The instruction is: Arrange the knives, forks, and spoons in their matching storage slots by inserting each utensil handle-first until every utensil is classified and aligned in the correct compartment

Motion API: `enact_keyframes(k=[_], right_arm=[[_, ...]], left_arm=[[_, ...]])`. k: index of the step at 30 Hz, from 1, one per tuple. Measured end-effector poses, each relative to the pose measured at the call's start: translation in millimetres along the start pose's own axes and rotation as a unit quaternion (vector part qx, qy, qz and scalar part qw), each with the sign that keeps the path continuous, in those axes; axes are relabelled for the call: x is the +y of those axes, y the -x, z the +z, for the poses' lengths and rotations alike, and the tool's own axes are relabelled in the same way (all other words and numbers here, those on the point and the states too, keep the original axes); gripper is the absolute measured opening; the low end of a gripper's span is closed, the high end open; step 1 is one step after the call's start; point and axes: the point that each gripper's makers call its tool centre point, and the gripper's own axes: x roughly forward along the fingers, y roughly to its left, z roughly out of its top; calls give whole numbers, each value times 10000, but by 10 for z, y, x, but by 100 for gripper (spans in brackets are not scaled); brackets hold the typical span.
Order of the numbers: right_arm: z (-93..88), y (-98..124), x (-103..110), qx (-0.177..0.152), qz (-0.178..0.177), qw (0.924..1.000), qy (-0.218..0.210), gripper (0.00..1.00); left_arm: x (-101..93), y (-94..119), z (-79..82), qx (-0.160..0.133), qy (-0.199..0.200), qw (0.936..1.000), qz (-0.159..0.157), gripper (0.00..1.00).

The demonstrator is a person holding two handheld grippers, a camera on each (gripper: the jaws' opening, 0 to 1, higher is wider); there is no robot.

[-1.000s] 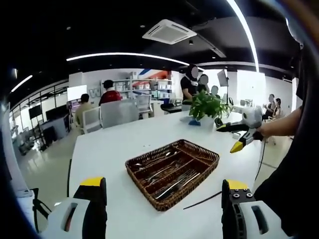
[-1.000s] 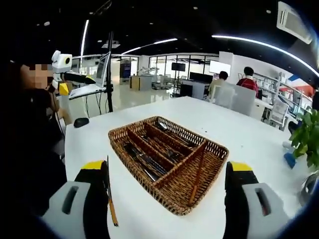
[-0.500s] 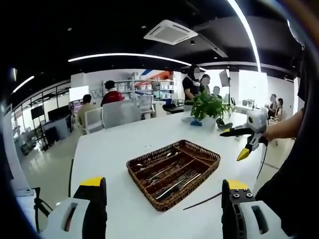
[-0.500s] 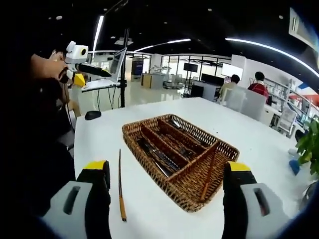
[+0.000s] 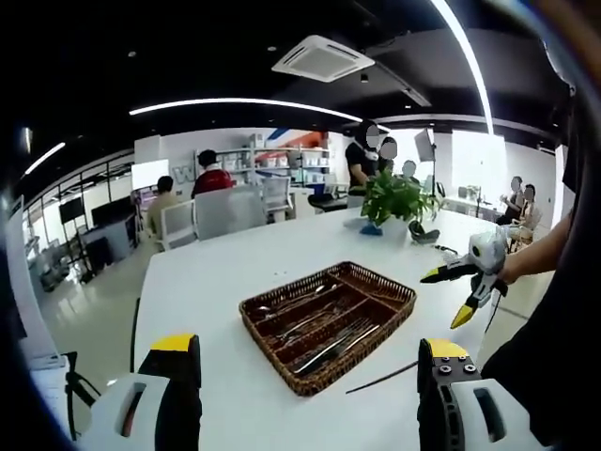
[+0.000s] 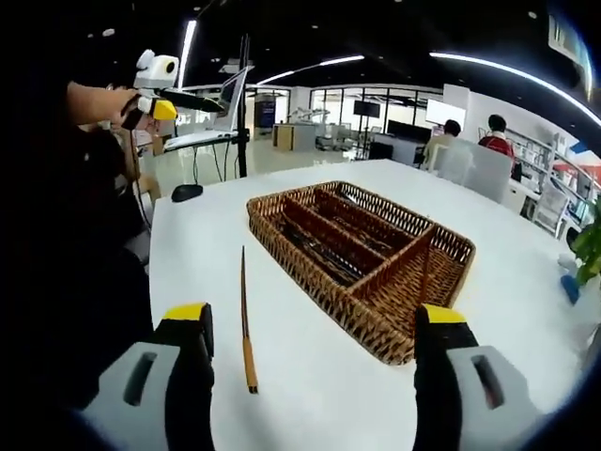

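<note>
- at the bottom of the left gripper view, the left tongs (image 5: pixel 305 395) are standing wide open with nothing between the jaws; the right tongs (image 6: pixel 310 376) are doing the same at the bottom of the right gripper view.
- just beyond the right tongs, lower centre-left of that view, a lone utensil (image 6: pixel 245 319) is lying on the white tabletop (image 6: pixel 526 282), a thin dark blade with an orange-brown handle nearest the camera; it looks like a knife, though i cannot be sure.
- past it, in the middle of the frame, the wicker tray (image 6: pixel 394 324) is sitting with cutlery (image 6: pixel 324 254) already lying in its long slots; which kinds lie where is too small to tell.
- in the left gripper view a potted plant (image 5: pixel 394 199) and seated people are showing far behind.
- judging from this, sorting is nearly done and the stray piece is the step in hand; the next move calls for lowering the right tongs, pinching the utensil, and sliding it handle-first into its matching slot.
</note>
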Motion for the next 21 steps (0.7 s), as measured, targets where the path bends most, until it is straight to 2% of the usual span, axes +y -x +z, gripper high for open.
enact_keyframes(k=[10,15,18,21], right_arm=[[-357,-58,153,395,137,9991,-6,80],[-382,-80,253,502,276,9983,107,71],[-453,-123,300,759,389,9955,421,66],[-469,-162,319,837,441,9945,438,60]], left_arm=[[-12,-13,-2,19,-9,10000,-13,100],[-22,5,-19,50,-11,10000,-11,100],[-15,17,-25,55,-7,10000,-3,100],[-17,23,-21,62,-26,10000,1,100]])
